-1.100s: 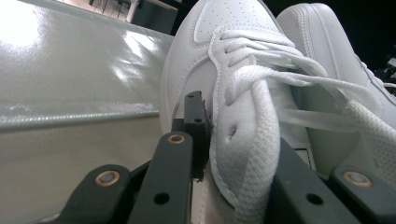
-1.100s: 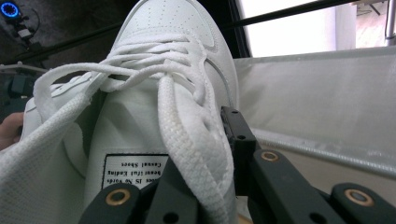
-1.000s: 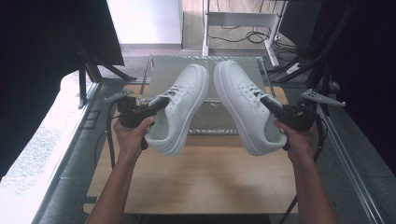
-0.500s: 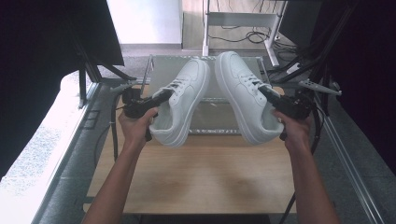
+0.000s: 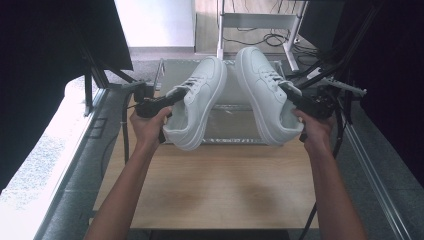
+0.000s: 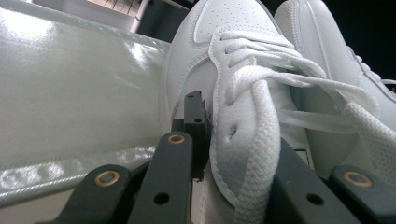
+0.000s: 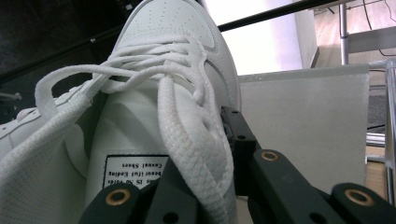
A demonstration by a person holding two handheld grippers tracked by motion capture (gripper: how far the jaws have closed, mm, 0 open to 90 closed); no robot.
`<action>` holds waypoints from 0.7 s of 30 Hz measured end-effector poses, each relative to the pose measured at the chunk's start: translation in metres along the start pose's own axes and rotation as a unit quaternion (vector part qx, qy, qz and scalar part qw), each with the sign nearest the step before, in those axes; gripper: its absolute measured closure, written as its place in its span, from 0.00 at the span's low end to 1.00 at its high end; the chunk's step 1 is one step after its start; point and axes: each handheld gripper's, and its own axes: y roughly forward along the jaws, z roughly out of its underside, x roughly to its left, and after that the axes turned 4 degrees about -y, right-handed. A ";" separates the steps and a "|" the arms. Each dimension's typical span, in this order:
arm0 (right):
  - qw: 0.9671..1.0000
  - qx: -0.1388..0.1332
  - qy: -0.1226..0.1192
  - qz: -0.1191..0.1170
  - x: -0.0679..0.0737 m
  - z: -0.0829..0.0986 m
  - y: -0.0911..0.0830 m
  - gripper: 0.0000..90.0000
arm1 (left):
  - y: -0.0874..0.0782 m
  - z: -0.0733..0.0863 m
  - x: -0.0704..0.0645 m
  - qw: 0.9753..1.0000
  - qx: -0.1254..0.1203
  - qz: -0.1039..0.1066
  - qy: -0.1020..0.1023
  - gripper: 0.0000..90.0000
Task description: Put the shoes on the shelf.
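Above the wooden table (image 5: 215, 195), left gripper (image 5: 167, 102) clamps the left sneaker (image 5: 197, 107) by its eyelet flap; right gripper (image 5: 300, 102) likewise grips the right sneaker (image 5: 262, 97); both shoes hang airborne, toes forward over the translucent tray (image 5: 232, 122), presumably for side-by-side placement.

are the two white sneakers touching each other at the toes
Apart. The high view shows a strip of the clear tray between the left sneaker and the right sneaker, narrowest at the toes.
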 end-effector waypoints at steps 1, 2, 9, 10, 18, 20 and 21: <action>1.000 -0.001 0.002 0.001 -0.001 -0.001 0.001 0.95 | 0.001 -0.002 0.000 1.000 0.000 0.002 -0.003 0.92; 1.000 0.000 0.003 0.006 -0.001 -0.003 0.004 0.95 | 0.002 -0.005 0.001 1.000 -0.003 0.003 -0.007 0.92; 1.000 0.005 0.002 0.022 -0.002 -0.008 0.015 0.95 | 0.006 -0.016 0.004 1.000 -0.008 0.005 -0.019 0.92; 1.000 0.006 0.002 0.022 -0.002 -0.009 0.016 0.95 | 0.006 -0.017 0.003 1.000 -0.011 0.004 -0.019 0.92; 1.000 0.002 0.013 0.025 -0.002 -0.017 0.024 0.95 | 0.012 -0.024 0.004 1.000 -0.013 -0.003 -0.027 0.92; 1.000 0.003 0.012 0.028 -0.002 -0.020 0.026 0.95 | 0.014 -0.026 0.005 0.999 -0.016 -0.003 -0.031 0.92; 0.999 0.002 0.011 0.032 -0.001 -0.022 0.029 0.95 | 0.017 -0.029 0.005 0.999 -0.018 -0.005 -0.034 0.92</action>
